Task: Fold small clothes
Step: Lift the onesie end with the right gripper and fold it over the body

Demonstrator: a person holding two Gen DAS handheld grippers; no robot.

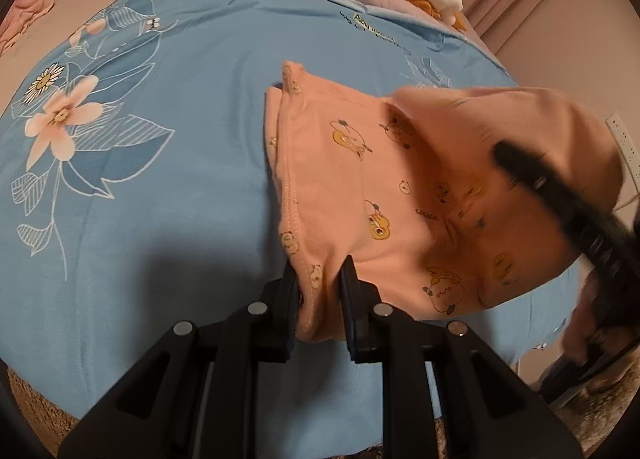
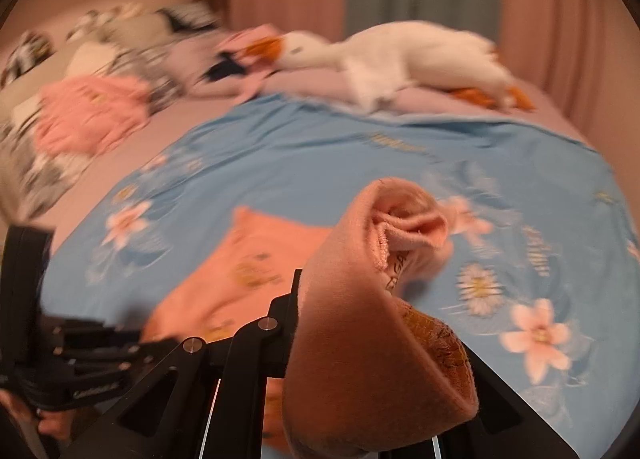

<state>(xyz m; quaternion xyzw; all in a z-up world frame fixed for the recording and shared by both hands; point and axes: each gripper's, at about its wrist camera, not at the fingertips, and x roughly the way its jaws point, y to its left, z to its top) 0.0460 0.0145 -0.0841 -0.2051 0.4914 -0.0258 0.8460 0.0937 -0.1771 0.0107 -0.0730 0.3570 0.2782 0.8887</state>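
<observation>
Folding the peach cartoon-print cotton garment (image 1: 360,179): your right gripper (image 2: 340,299) clamps its raised flap; left gripper (image 1: 320,291) loosely straddles the lower-centre hem. Next, lay the flap across.

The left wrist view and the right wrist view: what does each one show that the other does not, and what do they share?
Only the left wrist view shows the left gripper with the garment's hem between its fingers, and the white wall outlet.

Only the right wrist view shows the lifted corner bunched over the right gripper, the patterned pillows and a pink cloth on them.

Both show the peach garment on the blue floral sheet, and the white plush goose.
</observation>
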